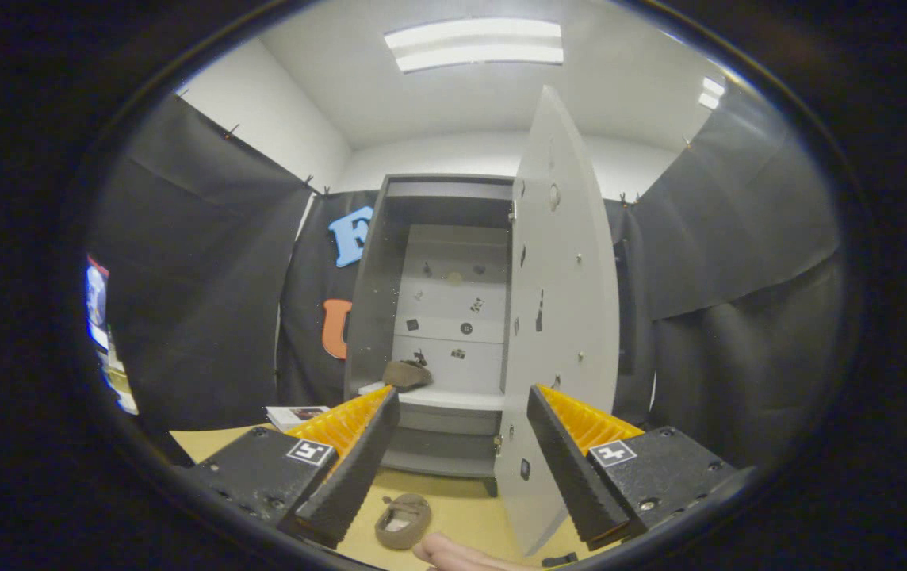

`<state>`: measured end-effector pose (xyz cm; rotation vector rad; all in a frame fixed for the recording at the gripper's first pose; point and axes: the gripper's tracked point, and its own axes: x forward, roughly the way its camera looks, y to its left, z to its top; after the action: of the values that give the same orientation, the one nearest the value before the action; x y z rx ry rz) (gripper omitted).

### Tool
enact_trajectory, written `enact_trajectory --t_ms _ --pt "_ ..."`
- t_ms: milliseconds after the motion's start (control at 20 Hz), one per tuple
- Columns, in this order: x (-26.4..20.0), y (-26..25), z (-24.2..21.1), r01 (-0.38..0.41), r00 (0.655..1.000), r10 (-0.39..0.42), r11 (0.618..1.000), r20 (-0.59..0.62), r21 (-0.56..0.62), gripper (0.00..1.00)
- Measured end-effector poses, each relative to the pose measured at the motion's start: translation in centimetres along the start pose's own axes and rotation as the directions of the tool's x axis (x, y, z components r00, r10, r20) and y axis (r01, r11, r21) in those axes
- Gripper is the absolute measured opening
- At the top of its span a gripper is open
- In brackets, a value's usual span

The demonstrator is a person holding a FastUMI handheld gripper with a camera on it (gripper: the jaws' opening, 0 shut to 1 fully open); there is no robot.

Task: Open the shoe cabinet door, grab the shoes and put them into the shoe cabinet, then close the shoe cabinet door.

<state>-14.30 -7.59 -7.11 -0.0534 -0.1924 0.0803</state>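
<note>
The grey shoe cabinet (438,198) stands ahead of me with its door (560,301) swung wide open to the right. One brown shoe (406,374) lies on the cabinet's lower shelf at the left. A second brown shoe (403,520) rests on the tan floor just below and between my fingers. My gripper (453,468) is open, nothing between its black and orange fingers (354,460). The door's lower edge reaches down beside the right finger. A hand (461,553) shows on the floor right next to the shoe.
A small white booklet (295,415) lies on the floor left of the cabinet, beyond the left finger. Black cloth walls close in on both sides. A lit screen (97,305) hangs at the far left. The tan floor (453,492) runs up to the cabinet's base.
</note>
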Motion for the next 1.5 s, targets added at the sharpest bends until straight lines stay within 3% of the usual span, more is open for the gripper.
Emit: enact_trajectory --t_ms 300,550,1000,1200,1350,1400,1500 --pt "4.0 7.2 -9.7 -0.094 0.987 0.087 0.995 -0.138 -0.043 1.0" --pt "6.7 10.4 -19.1 -0.15 0.951 0.125 0.986 -0.283 -0.072 1.0" --pt "10.0 10.8 -35.0 -0.096 0.796 0.1 0.995 -0.596 0.039 1.0" --pt "10.8 11.9 -38.2 -0.089 0.726 0.161 0.986 -0.669 0.141 0.85" --pt "10.9 12.6 -41.5 -0.082 0.651 0.195 0.979 -0.734 0.188 0.6" --pt "11.3 12.4 -42.0 -0.061 0.658 0.192 0.977 -0.728 0.203 0.56" --pt "11.7 11.7 -42.1 -0.024 0.673 0.194 0.97 -0.714 0.241 0.35"
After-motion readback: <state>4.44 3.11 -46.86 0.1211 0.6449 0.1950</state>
